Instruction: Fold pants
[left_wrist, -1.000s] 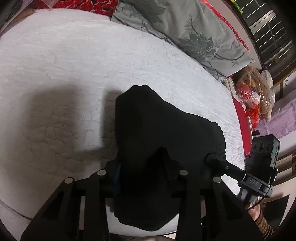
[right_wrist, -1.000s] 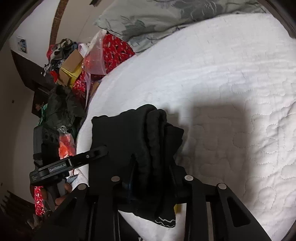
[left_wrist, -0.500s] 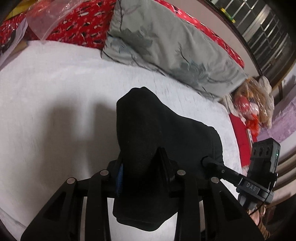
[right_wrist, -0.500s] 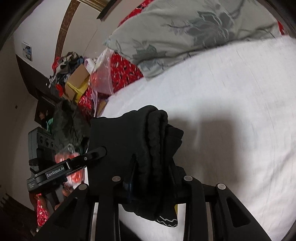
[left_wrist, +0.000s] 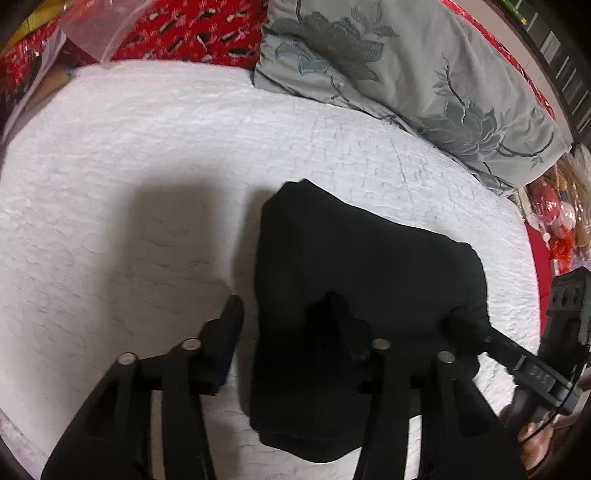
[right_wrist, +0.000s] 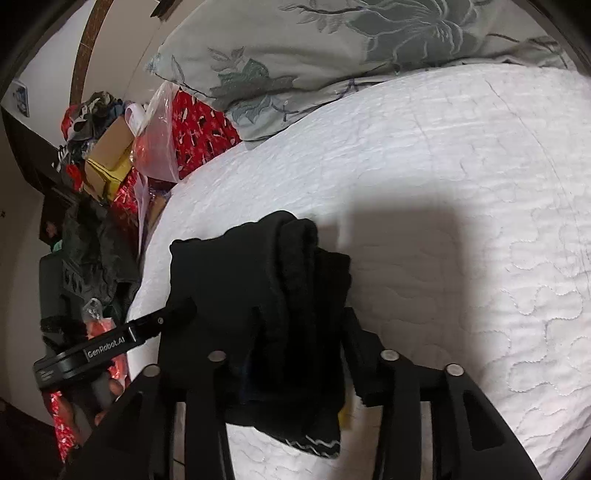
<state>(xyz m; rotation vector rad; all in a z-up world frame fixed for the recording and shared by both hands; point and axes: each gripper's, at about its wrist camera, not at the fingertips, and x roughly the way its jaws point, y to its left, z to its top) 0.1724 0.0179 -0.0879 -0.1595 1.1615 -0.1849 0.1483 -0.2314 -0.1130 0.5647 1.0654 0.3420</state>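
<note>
Black folded pants (left_wrist: 354, 266) lie as a thick bundle on the white quilted bed (left_wrist: 147, 177), and every place below is given from that bundle. To its left in the left wrist view, one finger (left_wrist: 227, 328) of the left claw (left_wrist: 284, 314) stands clear of the cloth with a strip of white quilt showing between them; the other finger lies on top of the bundle, dark against dark, so I cannot tell how firmly it bears on the fabric. Its jaws have just been opening and now stand spread, the left edge of the pants between them but not squeezed. Beyond the bundle, toward the head of the bed, a grey flowered pillow (left_wrist: 406, 74) leans over red patterned bedding (left_wrist: 192, 33). At the bundle's right end the tip of the right claw (left_wrist: 476, 332) reaches into the fabric. In the right wrist view the left claw's finger marked with lettering (right_wrist: 110, 343) touches the bundle's left edge, with fingertips (right_wrist: 110, 391) of a hand under it. The right claw (right_wrist: 303, 325) straddles the rolled waistband end of the pants (right_wrist: 258, 280); its jaws have just been opening and stand parted, cloth between them, with its right finger (right_wrist: 358, 332) beside the fabric.
</note>
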